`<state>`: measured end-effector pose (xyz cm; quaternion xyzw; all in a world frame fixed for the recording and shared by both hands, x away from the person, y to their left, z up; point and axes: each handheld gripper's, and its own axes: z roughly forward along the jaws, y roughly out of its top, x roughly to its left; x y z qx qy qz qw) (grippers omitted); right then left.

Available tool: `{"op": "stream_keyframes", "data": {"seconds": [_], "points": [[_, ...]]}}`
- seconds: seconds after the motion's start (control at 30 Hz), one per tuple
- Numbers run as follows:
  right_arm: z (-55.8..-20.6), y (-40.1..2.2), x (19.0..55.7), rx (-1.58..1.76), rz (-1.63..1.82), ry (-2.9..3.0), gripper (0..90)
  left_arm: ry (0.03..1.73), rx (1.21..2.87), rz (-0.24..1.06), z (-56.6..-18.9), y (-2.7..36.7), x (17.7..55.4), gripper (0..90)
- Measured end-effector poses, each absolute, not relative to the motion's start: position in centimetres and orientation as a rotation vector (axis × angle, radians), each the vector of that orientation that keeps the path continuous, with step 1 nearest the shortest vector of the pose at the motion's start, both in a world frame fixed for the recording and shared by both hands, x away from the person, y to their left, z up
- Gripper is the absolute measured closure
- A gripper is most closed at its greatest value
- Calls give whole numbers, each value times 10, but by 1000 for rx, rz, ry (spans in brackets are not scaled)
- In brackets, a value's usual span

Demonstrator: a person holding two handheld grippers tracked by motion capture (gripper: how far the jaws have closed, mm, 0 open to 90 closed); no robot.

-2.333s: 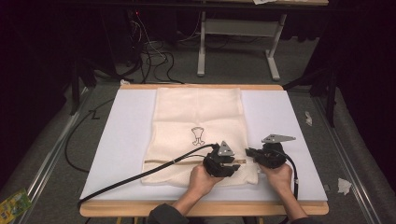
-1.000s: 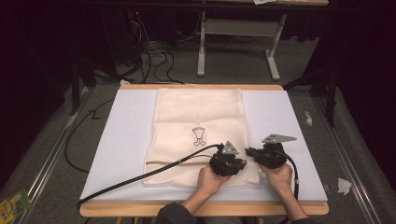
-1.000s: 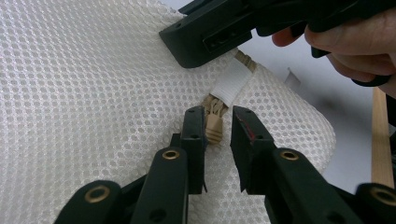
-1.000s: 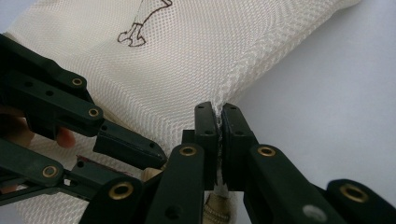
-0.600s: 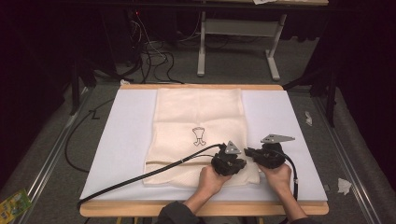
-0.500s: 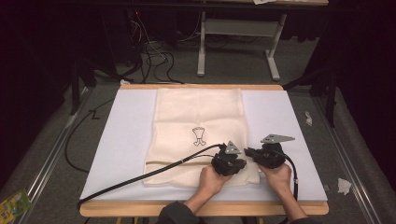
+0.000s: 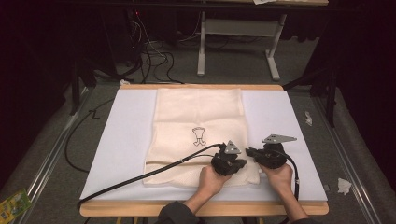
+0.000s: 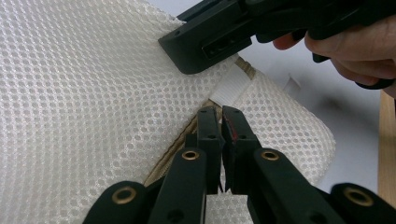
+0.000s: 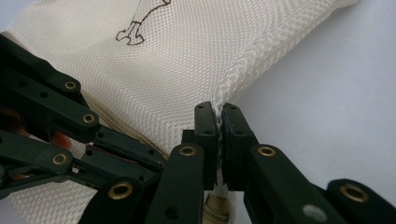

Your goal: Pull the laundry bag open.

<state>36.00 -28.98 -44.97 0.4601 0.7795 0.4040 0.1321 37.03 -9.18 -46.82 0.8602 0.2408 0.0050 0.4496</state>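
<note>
While the cream mesh bag (image 7: pixel 200 135) lay flat on the white bench (image 7: pixel 126 140), the left claw (image 8: pixel 221 122) had just been closing on its near edge and the right claw (image 9: pixel 218 122) pinched the near right corner — the gripping step, so lifting both together seemed next.

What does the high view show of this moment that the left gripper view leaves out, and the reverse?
The high view alone gives the layout: the whole mesh bag lying flat on the white mat, its small printed figure, and both tools at its near right corner. The left gripper view alone gives the close detail: the left tool, whose jaws have just been closing, pinched on the bag's hem beside a white webbing strip. Both views share the bag, the right tool and the hand holding it.
</note>
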Motion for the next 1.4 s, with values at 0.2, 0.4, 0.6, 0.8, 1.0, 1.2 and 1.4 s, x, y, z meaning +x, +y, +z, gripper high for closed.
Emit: {"op": "stream_keyframes", "data": {"seconds": [0.2, 0.4, 0.6, 0.8, 1.0, 1.2, 1.4], "points": [[-451, -292, 359, 1343, 1164, 2260, 878, 589, 2134, 7, -466, -90, 371, 869], [-450, -293, 359, 1333, 1157, 2264, 878, 579, 2142, 23, -464, -88, 371, 870], [-451, -294, 358, 1329, 1156, 2269, 878, 567, 2151, 24, -463, -86, 371, 870], [-452, -295, 358, 1333, 1150, 2267, 878, 580, 2154, 30, -463, -80, 372, 870], [-453, -295, 358, 1335, 1151, 2266, 878, 577, 2157, 38, -462, -77, 371, 870], [-455, -294, 359, 1330, 1127, 2274, 878, 579, 2155, 48, -461, -72, 371, 870], [-456, -295, 359, 1330, 1135, 2271, 878, 587, 2152, 46, -461, -66, 371, 870]]}}
